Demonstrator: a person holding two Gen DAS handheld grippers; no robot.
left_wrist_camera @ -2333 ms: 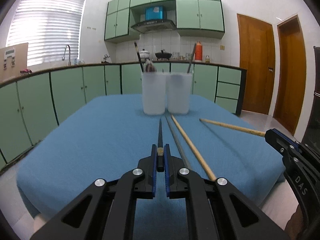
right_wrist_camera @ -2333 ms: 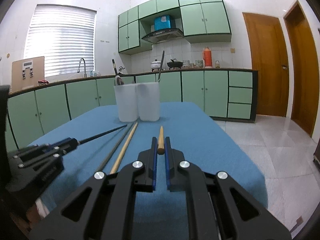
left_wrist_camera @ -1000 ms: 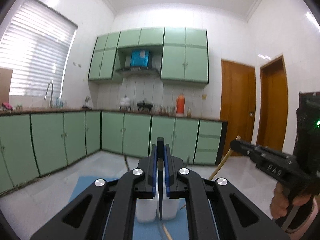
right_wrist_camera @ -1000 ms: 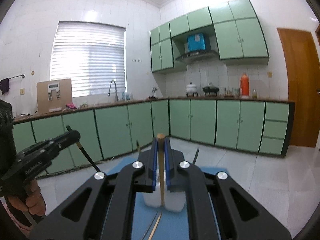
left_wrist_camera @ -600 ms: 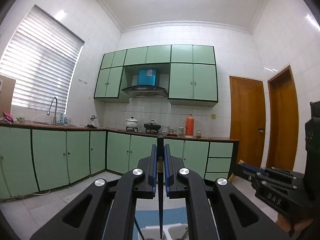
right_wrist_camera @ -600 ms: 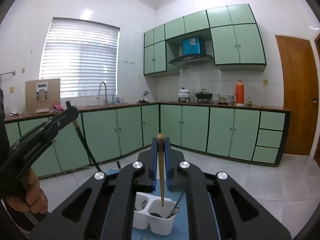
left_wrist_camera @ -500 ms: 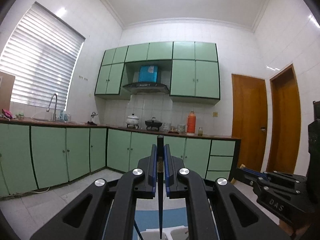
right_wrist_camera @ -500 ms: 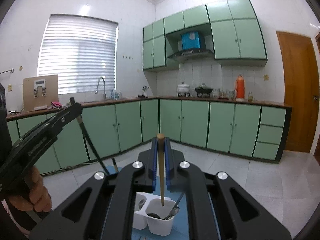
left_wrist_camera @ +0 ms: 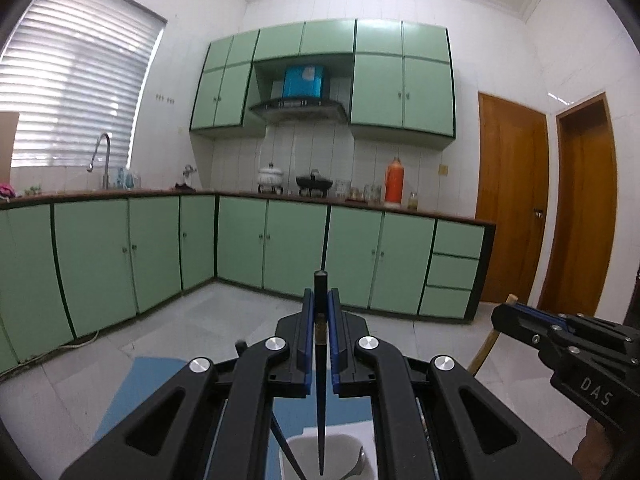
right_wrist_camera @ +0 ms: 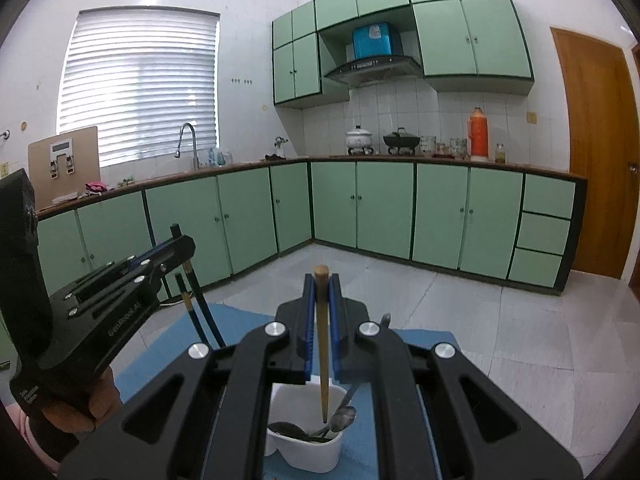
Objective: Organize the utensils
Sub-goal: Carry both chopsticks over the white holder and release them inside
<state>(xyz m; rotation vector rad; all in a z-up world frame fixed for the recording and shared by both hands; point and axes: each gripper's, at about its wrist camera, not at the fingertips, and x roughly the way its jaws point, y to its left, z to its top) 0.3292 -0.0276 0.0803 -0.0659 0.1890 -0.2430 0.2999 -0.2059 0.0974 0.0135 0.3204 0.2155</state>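
My left gripper (left_wrist_camera: 320, 299) is shut on a black chopstick (left_wrist_camera: 320, 400) that hangs tip down into a white cup (left_wrist_camera: 344, 446). A second dark chopstick (left_wrist_camera: 285, 450) leans in that cup. My right gripper (right_wrist_camera: 321, 285) is shut on a wooden chopstick (right_wrist_camera: 322, 360). Its tip hangs inside the neighbouring white cup (right_wrist_camera: 312, 454), which holds metal spoons (right_wrist_camera: 340, 418). In the right wrist view the left gripper (right_wrist_camera: 168, 254) stands at the left with its black chopstick (right_wrist_camera: 202, 308). The right gripper (left_wrist_camera: 520, 320) shows at the right of the left wrist view.
Both cups stand on a table with a blue cloth (right_wrist_camera: 420, 344), whose far edge lies just beyond them. Tiled floor (left_wrist_camera: 200, 320) and green cabinets (left_wrist_camera: 280, 248) lie past the table. A hand (right_wrist_camera: 80, 404) holds the left gripper's grip.
Both grippers have moved forward over the cups and sunk. The chopstick tips, which hung above the cups, now reach into them. Both grips stay shut.
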